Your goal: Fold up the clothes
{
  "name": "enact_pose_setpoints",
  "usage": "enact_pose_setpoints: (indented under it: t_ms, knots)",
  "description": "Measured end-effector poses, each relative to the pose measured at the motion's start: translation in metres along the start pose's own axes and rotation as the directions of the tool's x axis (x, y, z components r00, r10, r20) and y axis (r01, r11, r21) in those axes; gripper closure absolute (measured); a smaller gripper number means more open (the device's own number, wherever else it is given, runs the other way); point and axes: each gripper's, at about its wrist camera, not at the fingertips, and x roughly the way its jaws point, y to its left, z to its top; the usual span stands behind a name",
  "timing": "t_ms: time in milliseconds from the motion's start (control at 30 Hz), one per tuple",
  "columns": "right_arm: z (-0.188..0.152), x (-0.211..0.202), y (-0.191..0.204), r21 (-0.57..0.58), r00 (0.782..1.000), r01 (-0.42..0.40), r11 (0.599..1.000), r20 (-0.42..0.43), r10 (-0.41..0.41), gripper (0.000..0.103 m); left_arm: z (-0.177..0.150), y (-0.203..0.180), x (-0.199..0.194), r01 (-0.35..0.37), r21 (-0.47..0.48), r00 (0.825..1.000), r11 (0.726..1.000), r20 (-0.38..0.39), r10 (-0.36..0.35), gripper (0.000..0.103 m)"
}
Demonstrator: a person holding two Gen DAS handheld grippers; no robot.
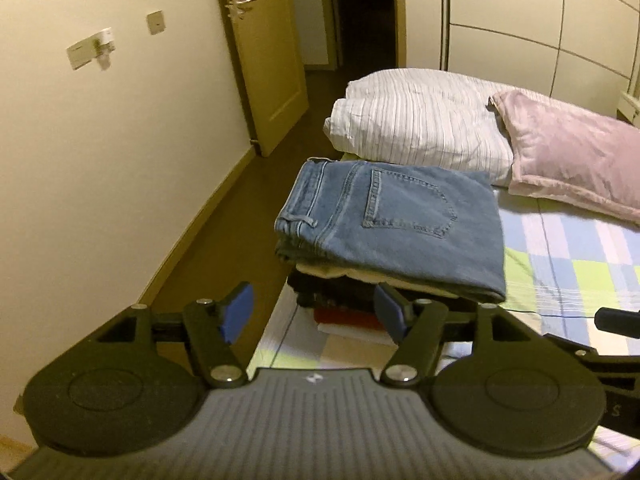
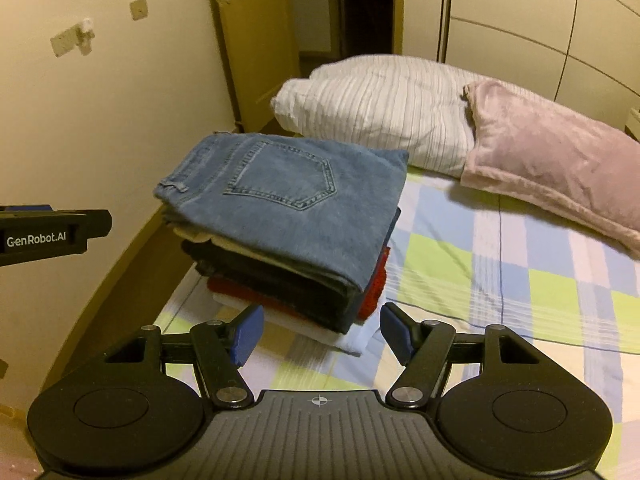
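Folded blue jeans [image 1: 396, 220] [image 2: 288, 204] lie on top of a stack of folded clothes [image 2: 320, 300] with cream, black, red and white layers, at the left corner of the bed. My left gripper [image 1: 314, 312] hangs in front of the stack, jaws wide apart with nothing between the blue pads [image 1: 238, 314]. My right gripper [image 2: 320, 332] is also open and holds nothing, just short of the stack's near corner. The left gripper's black body [image 2: 52, 234] shows at the left edge of the right wrist view.
The bed has a checked blue, green and white sheet [image 2: 500, 276]. A striped white pillow [image 1: 416, 120] and a pink pillow [image 1: 576, 148] lie behind the stack. Brown floor [image 1: 224, 240], a cream wall and an open door [image 1: 260, 52] lie to the left.
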Motion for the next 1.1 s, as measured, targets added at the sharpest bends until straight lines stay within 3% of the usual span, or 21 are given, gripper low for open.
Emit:
enact_pose_setpoints:
  t_ms: [200, 533, 800, 1100]
  knots:
    - [-0.033, -0.052, -0.004, -0.026, 0.999, 0.02, 0.999, 0.029, -0.019, 0.035, -0.034, -0.012, -0.047, -0.006, -0.041, 1.0, 0.999, -0.007, 0.005, 0.039]
    - [-0.095, -0.106, -0.02, 0.052, 1.0, 0.02, 0.998, 0.004, -0.02, 0.035, -0.093, -0.026, -0.107, 0.021, -0.052, 0.999, 0.998, -0.032, -0.023, 0.039]
    - [-0.104, -0.12, -0.014, 0.079, 0.999, 0.035, 0.996, 0.01, -0.036, 0.035, -0.102, -0.016, -0.111, 0.042, -0.053, 0.998, 0.998, -0.04, -0.044, 0.039]
    - [-0.099, -0.086, 0.021, 0.118, 0.998, 0.048, 0.992, -0.042, -0.043, 0.035, -0.098, 0.01, -0.077, 0.085, 0.004, 0.991, 0.996, -0.101, -0.085, 0.039]
